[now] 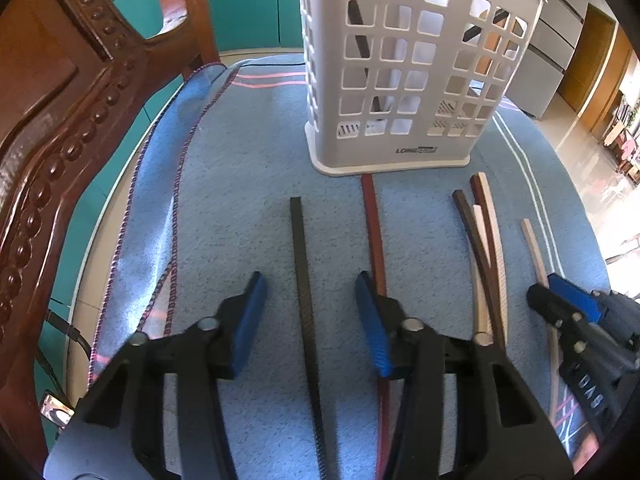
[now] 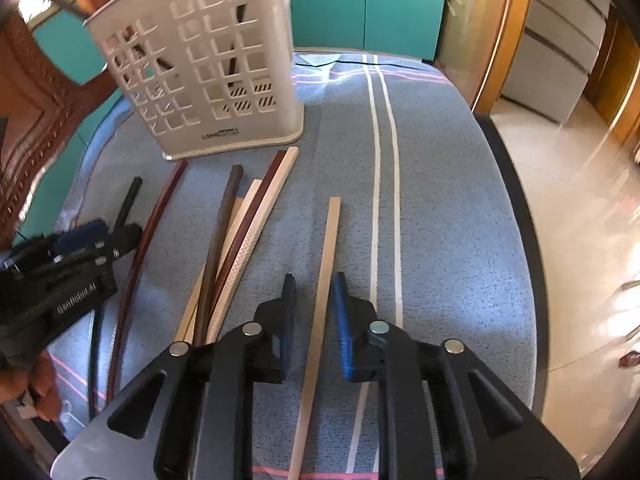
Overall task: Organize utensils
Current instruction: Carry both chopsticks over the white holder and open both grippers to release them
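A grey holder [image 1: 392, 68] with square holes stands upright on the blue towel [image 1: 240, 184] that covers the table, toward the far edge; a dark stick or two lean inside it. In front of it chopsticks lie loose on the towel, all pointing roughly at the holder.

The left gripper [image 1: 310, 300] hangs low over the towel with its jaws wide apart, and a black chopstick [image 1: 300, 264] lies between them, not touched by either blue pad. A red-brown chopstick [image 1: 374, 236] runs just beside its right finger, its far tip close to the holder's base.

To the right lies a small crossed heap [image 2: 236, 236]: a dark brown stick, a red one and pale ones, overlapping each other.

The right gripper [image 2: 314, 286] sits near the towel's white stripes [image 2: 384, 160], its jaws partly apart around a single pale chopstick [image 2: 326, 264] that lies apart from the heap; a narrow gap shows on each side of the stick, so it is not clamped

A carved wooden chair [image 1: 60, 120] stands at the table's left edge
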`<state>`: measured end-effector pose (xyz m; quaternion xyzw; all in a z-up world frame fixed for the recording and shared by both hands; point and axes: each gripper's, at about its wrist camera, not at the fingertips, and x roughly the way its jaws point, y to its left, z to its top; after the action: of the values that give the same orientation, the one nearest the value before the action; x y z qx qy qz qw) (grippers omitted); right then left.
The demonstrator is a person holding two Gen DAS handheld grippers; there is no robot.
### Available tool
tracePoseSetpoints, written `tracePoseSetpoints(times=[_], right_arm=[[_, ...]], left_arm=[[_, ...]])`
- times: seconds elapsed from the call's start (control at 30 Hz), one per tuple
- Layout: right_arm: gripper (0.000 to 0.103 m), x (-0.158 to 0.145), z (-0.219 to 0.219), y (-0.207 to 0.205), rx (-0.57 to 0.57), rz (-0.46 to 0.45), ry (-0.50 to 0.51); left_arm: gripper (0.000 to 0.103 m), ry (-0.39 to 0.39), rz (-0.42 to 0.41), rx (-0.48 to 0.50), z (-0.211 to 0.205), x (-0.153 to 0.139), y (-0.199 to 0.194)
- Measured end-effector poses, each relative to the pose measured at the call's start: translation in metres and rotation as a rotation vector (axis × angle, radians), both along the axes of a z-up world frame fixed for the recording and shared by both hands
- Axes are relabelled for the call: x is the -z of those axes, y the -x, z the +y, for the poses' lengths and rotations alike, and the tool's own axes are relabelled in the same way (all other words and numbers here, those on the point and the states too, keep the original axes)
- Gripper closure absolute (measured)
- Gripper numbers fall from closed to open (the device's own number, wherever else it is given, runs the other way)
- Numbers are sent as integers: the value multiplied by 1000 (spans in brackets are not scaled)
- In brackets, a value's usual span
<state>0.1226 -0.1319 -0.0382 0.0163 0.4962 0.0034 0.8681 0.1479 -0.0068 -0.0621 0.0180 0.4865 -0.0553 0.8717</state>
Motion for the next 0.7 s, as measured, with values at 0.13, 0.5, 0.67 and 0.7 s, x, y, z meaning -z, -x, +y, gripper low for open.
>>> tracePoseSetpoints(times=[0.13,0.5,0.67,0.7], right_arm=[[95,0,-3,0,-12,-2,-63],[97,-84,-41,36,-32,-265,-275],[97,-136,-57,59,-48,-391,-350],[97,-146,-57,62,-53,-417,-354]], left_arm=[[96,38,5,16,-1,-2,-2],[96,242,-284,37,38,-109,48],[96,359,-494,51,61,-188,81],[96,377,-540,51,63,-201,87]])
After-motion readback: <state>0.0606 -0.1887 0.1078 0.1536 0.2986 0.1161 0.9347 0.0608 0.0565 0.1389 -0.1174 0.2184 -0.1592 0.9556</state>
